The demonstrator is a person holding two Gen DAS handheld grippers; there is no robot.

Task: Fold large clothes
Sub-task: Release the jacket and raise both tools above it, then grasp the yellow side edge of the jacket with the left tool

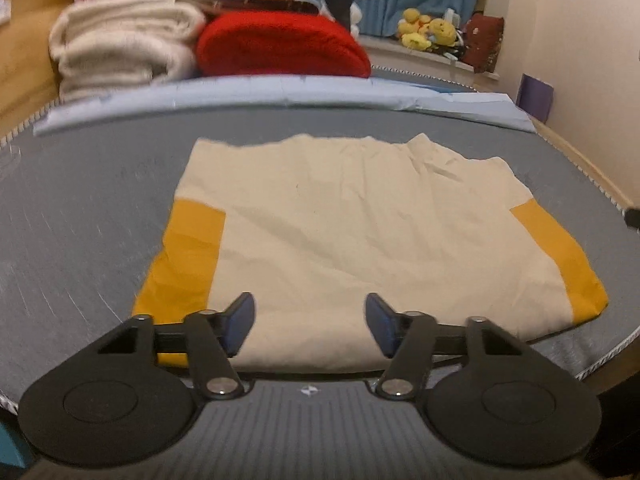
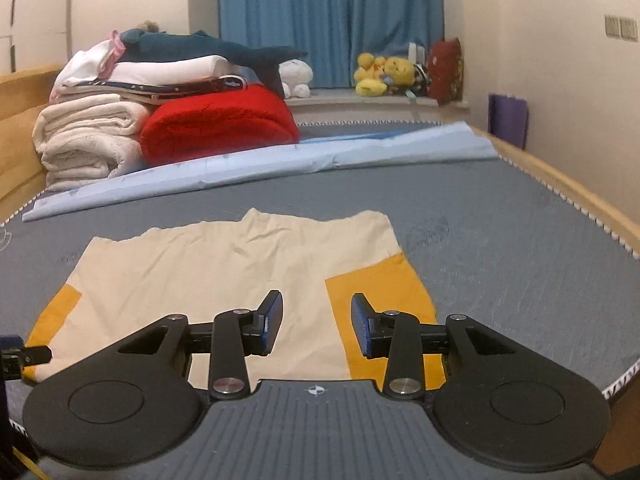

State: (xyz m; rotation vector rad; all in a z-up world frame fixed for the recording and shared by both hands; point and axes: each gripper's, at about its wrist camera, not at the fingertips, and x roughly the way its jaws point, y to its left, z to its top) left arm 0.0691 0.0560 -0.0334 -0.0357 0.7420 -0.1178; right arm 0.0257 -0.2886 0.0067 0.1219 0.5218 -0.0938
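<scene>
A cream garment with orange side panels (image 1: 340,236) lies flat on the grey mattress (image 1: 80,208), folded into a rough rectangle. My left gripper (image 1: 310,322) is open and empty, hovering over the garment's near edge toward its left half. In the right wrist view the same garment (image 2: 224,272) lies ahead. My right gripper (image 2: 317,324) is open and empty above the near edge, by the right orange panel (image 2: 380,292). A bit of the left gripper (image 2: 24,356) shows at that view's left edge.
A light blue folded sheet (image 2: 280,164) lies across the mattress beyond the garment. Behind it are stacked cream blankets (image 2: 88,140), a red blanket (image 2: 220,124) and a plush shark (image 2: 208,50). A wooden bed frame (image 2: 568,184) runs along the right. Yellow plush toys (image 2: 380,74) sit by the blue curtain.
</scene>
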